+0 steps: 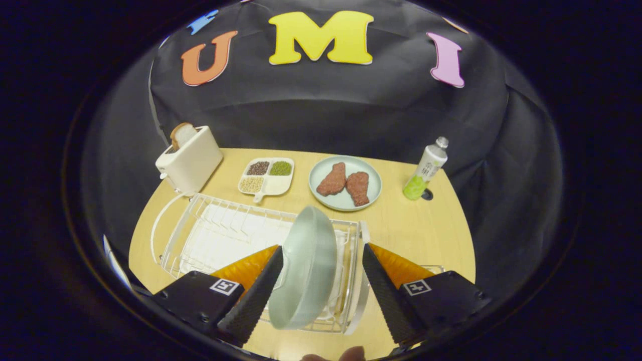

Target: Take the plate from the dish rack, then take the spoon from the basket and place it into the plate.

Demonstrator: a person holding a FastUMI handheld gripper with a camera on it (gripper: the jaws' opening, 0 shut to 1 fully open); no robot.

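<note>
Standing on edge in the dish rack (200, 235), the plate (307, 268) sat between the spread gripper (321, 253) fingers. Left finger (261, 291) touched its rim; right stood apart, nothing grasped. Beyond lay a wooden table (431, 235).

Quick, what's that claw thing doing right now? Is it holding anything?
Hand-held gripper: open, fingers on either side of the plate standing on edge in the dish rack; the left finger is at the plate's rim, the right one apart from it. Not gripped yet.

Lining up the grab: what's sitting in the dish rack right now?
The pale plate stands on edge in the dish rack, between the open gripper fingers. Its other slots look bare; the plate hides the rack behind it.
</note>
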